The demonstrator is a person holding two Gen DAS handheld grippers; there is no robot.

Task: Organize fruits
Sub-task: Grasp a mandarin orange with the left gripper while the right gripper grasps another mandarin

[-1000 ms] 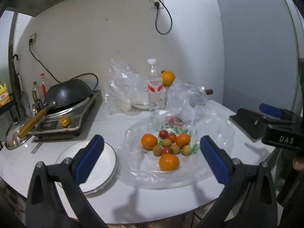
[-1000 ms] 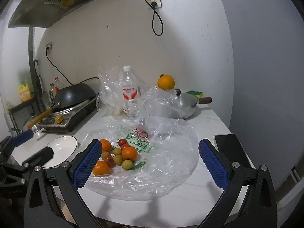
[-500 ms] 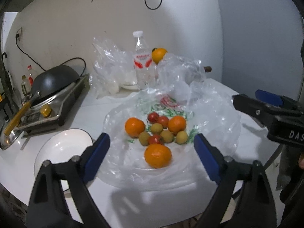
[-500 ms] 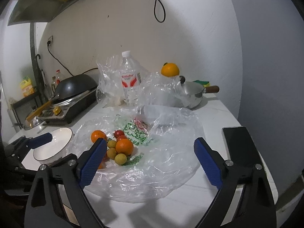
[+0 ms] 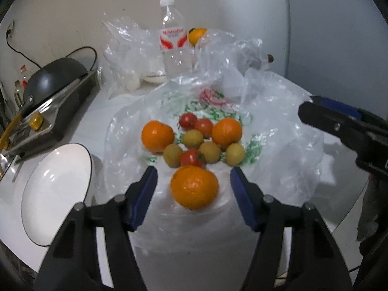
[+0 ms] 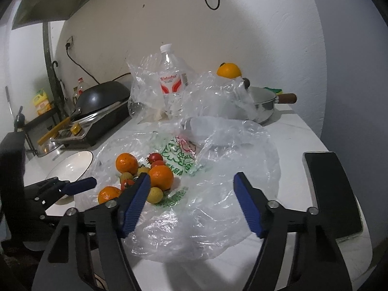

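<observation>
A pile of fruit lies on a flattened clear plastic bag [image 5: 278, 140]: three oranges, several red tomatoes and several small yellow-green fruits. The nearest orange [image 5: 194, 186] sits between the blue pads of my left gripper [image 5: 193, 184], whose jaws are closing; the pads stand apart from its skin. In the right wrist view my right gripper [image 6: 191, 194] is also closing, above bare plastic bag [image 6: 218, 184] to the right of the fruit; its left pad overlaps the big orange [image 6: 161, 177] in the picture, nothing sits between its pads. A white bowl [image 5: 55, 194] stands left of the bag.
At the back stand a water bottle [image 5: 173, 43], crumpled clear bags [image 5: 126, 51], another orange [image 6: 229, 70] and a steel pot [image 6: 264, 104]. A wok on a cooker [image 5: 53, 89] is at the left. A black phone [image 6: 332, 189] lies near the right table edge.
Both grippers moved down and forward toward the fruit, and their jaws narrowed. The near orange now sits between my left pads. The fruit has not moved.
</observation>
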